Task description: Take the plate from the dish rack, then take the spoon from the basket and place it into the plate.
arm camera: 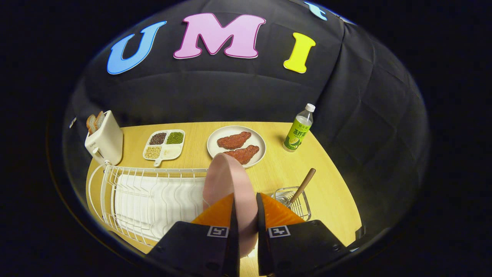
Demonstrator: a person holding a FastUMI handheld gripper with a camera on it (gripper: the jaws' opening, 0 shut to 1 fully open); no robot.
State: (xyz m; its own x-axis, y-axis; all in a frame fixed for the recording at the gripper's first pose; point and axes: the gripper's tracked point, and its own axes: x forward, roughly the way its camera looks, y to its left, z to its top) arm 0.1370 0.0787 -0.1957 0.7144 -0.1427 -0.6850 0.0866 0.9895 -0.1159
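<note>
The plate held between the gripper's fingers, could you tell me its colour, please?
Plain pale pink, seen in the gripper view: plate, gripper.

Light falls evenly and brightly from above on the pale wooden tabletop (276, 173), while the surrounding cloth wall stays dim. The green-labelled plastic bottle (298, 130) casts a short soft shadow on the tabletop to its left. Fisheye distortion bows the tabletop's edges. The white wire dish rack (146, 200) stays sharp; the gripper's (245, 215) orange fingers (219, 213) look slightly soft.
</note>
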